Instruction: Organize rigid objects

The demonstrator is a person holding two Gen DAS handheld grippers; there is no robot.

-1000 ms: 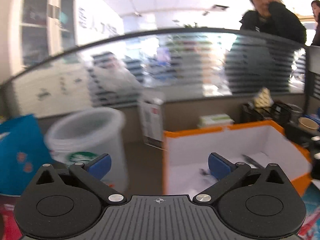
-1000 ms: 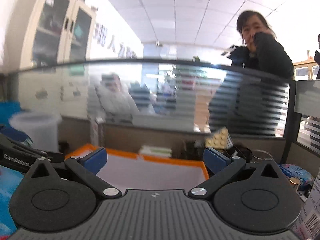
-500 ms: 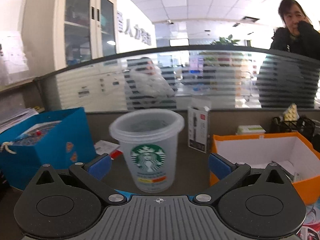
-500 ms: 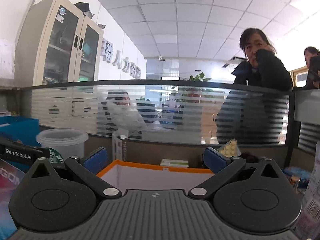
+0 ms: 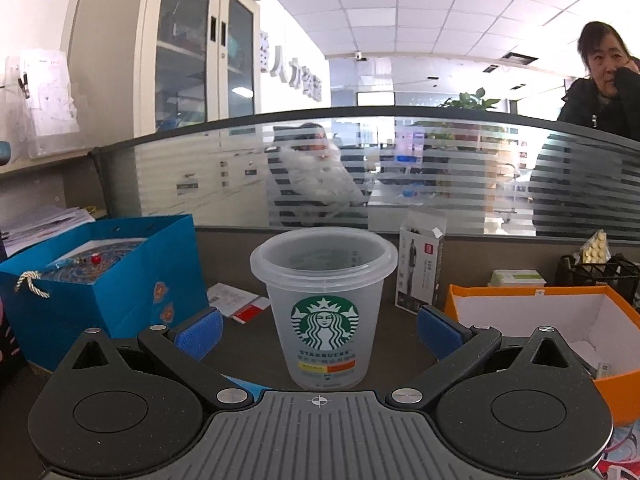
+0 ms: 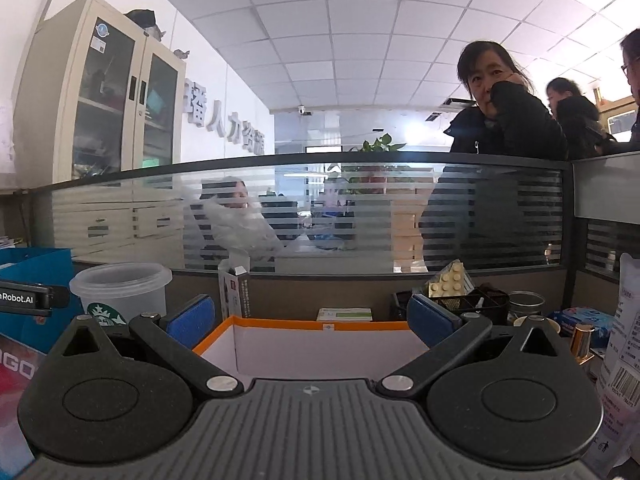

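translucent cup upright, mouth up, left gripper spread around it, right gripper spread

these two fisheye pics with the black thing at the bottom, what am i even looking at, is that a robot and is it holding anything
No robot arm here: a person carries a handheld two-finger gripper in each hand, and each has a wide-angle camera looking forward along its fingers. The black shape at the bottom of each picture is the gripper body; the blue pads are its fingertips.

The left view shows the left gripper, open, with a clear Starbucks cup standing upright on the desk in line with the gap between its pads. Beside it are a blue gift bag, a small pen box and an open orange box.

The right view shows the right gripper, also open, pointing at that orange box, with a black mesh organiser behind. Neither gripper holds anything.
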